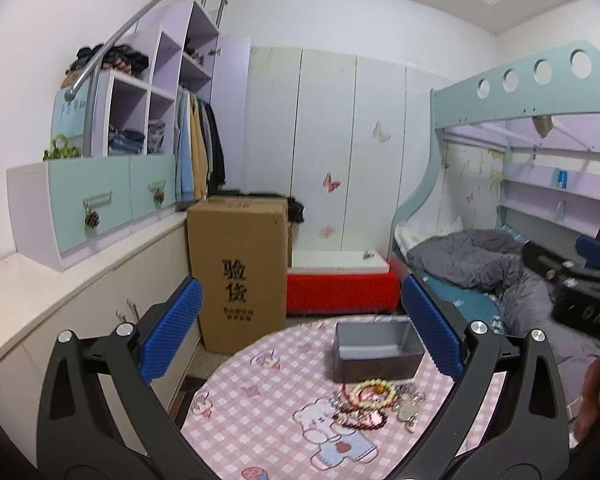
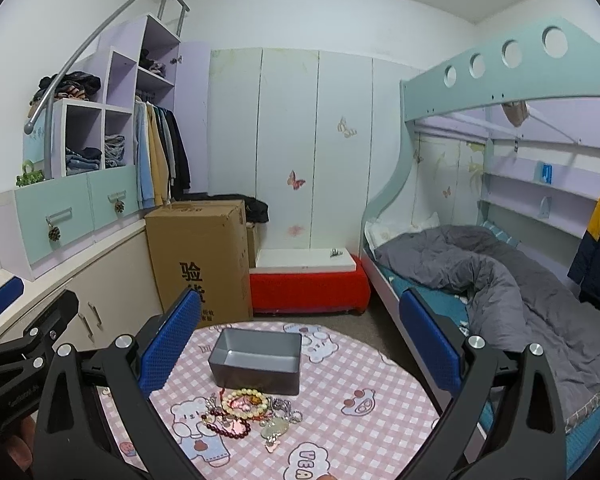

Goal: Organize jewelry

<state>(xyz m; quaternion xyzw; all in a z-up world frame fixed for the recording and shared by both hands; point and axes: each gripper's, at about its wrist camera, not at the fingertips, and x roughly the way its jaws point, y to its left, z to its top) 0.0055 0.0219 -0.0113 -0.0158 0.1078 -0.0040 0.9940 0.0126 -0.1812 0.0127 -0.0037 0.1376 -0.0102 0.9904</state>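
A pile of jewelry lies on a round table with a pink checked cloth (image 1: 260, 412) (image 2: 360, 420): a cream bead bracelet (image 1: 373, 391) (image 2: 245, 401), a dark red bead bracelet (image 1: 360, 419) (image 2: 225, 428), silver chains (image 2: 286, 407) and a pale jade pendant (image 2: 275, 428). An open, empty grey box (image 1: 374, 349) (image 2: 256, 354) stands just behind the pile. My left gripper (image 1: 300, 328) is open and empty, above the table. My right gripper (image 2: 300, 340) is open and empty, above the box and pile. Each gripper shows at the edge of the other's view.
A tall cardboard box (image 1: 238, 268) (image 2: 200, 260) stands on the floor behind the table, by a red bench (image 1: 340, 292). Cabinets and drawers (image 1: 96, 200) run along the left. A bunk bed with a grey quilt (image 2: 480, 276) is at right.
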